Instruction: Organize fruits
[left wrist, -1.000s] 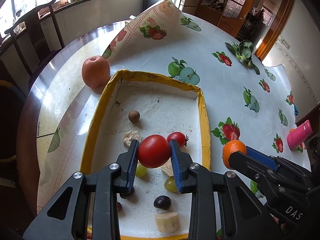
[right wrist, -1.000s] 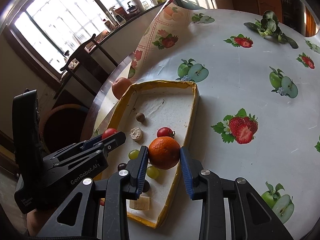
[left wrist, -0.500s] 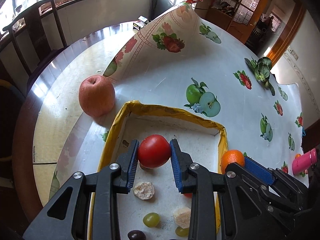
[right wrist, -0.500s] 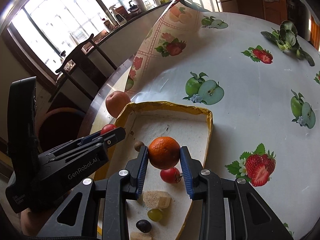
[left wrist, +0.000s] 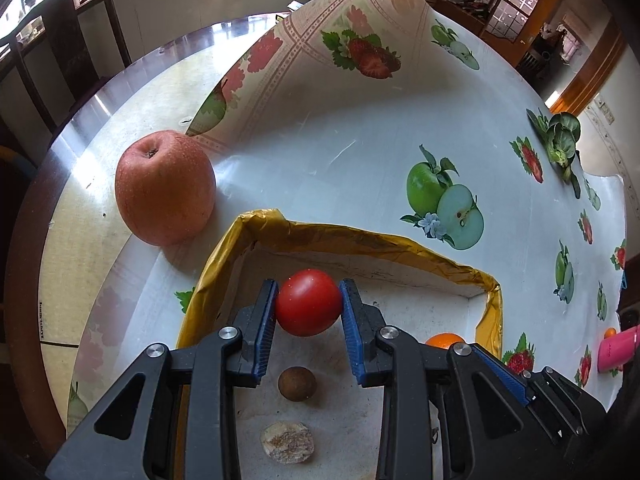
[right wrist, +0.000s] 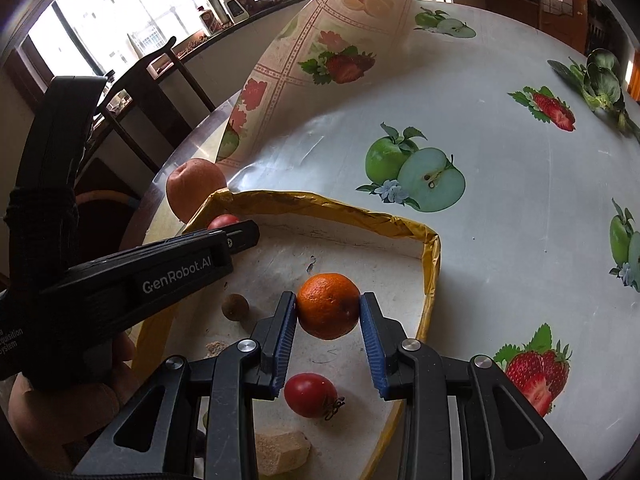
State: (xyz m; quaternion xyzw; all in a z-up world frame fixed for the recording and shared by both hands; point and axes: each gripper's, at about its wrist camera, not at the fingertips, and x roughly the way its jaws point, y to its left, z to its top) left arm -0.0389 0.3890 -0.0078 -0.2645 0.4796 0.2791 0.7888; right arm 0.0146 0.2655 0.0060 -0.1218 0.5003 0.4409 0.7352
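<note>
My left gripper is shut on a red tomato, held above the far left corner of the yellow-rimmed white tray. My right gripper is shut on an orange mandarin, over the tray's far right part. In the right wrist view the left gripper shows at the left with the tomato peeking above it. A small brown round fruit and a pale biscuit-like piece lie in the tray. A small red tomato lies below the mandarin.
A large red apple sits on the table just outside the tray's far left corner. The fruit-print tablecloth is folded up at the far edge. A green leafy vegetable lies far right; a pink object is at the right edge.
Both grippers have moved towards the tray's far end and lower, each still holding its fruit. The grapes and dark fruit have slid out of view below.
</note>
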